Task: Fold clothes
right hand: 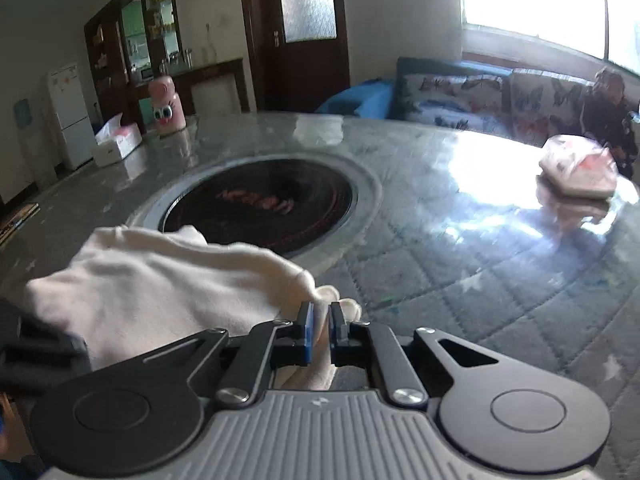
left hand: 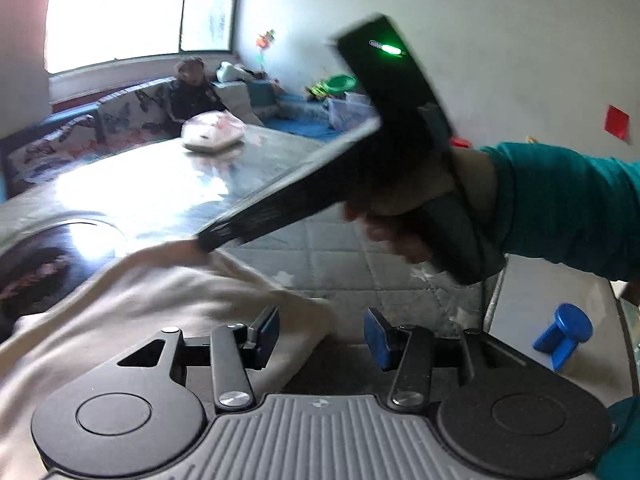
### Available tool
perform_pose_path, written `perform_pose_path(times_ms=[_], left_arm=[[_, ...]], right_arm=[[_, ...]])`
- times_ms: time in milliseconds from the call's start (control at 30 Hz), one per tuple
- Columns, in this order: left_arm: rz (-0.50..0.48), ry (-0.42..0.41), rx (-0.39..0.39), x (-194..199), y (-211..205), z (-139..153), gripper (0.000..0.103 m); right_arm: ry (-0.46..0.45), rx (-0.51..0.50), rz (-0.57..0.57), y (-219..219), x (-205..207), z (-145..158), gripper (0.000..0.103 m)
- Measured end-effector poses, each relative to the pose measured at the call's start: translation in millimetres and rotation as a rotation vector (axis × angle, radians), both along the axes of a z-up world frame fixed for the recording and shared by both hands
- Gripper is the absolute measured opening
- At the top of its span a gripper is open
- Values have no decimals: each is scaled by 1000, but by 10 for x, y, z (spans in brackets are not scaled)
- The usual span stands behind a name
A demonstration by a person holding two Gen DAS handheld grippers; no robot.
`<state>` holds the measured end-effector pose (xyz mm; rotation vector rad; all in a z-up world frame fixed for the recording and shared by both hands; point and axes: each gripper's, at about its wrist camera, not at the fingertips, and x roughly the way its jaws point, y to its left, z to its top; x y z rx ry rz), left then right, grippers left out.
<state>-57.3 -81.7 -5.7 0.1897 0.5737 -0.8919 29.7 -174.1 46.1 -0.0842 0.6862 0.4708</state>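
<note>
A cream garment [left hand: 140, 312] lies bunched on the glass-topped table [left hand: 340, 256]. My left gripper [left hand: 322, 336] is open just above the garment's right edge; the left blue pad [left hand: 266, 332] is over the cloth and the right pad [left hand: 378, 340] is over bare table. A hand in a teal sleeve [left hand: 560, 208] holds my right gripper [left hand: 208, 240], blurred, with its tips pinching a raised fold of the garment. In the right wrist view my right gripper [right hand: 321, 316] is shut on a corner of the cream garment [right hand: 160, 280], which bulges out past the pads.
A round black hotplate [right hand: 260, 204] is set into the table [right hand: 480, 260] just beyond the garment. A bagged pink folded bundle [right hand: 576, 172] sits at the far side. A tissue box [right hand: 116, 142] and pink bottle [right hand: 166, 106] stand far left. A blue stool [left hand: 562, 336] stands on the floor.
</note>
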Motion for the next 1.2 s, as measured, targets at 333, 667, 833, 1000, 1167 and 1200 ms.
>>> perform_pose_path(times_ms=[333,667,833,1000,1167,1200], left_arm=[[388,-29,-54,-114,1032,110,50],[523,46,-60,-151,1526,-134,50],[512,19,-96,-89,1472,-2,51],[469,1,-103,140,1286,62,52],[418,-7,-96,311,1080,50,55],[409,-4,-93,321,1046,23,55]], right_arm=[[-20,59,85,254,-478,26,8],[-16,19,45,302,-647,-161,9],[-38,22,41,340,-657,-69,10],[-46,44,50,483,-481,-7,14],[-49,46,77,694,-206,16,17],[-42,49,81,728,-152,14,17]])
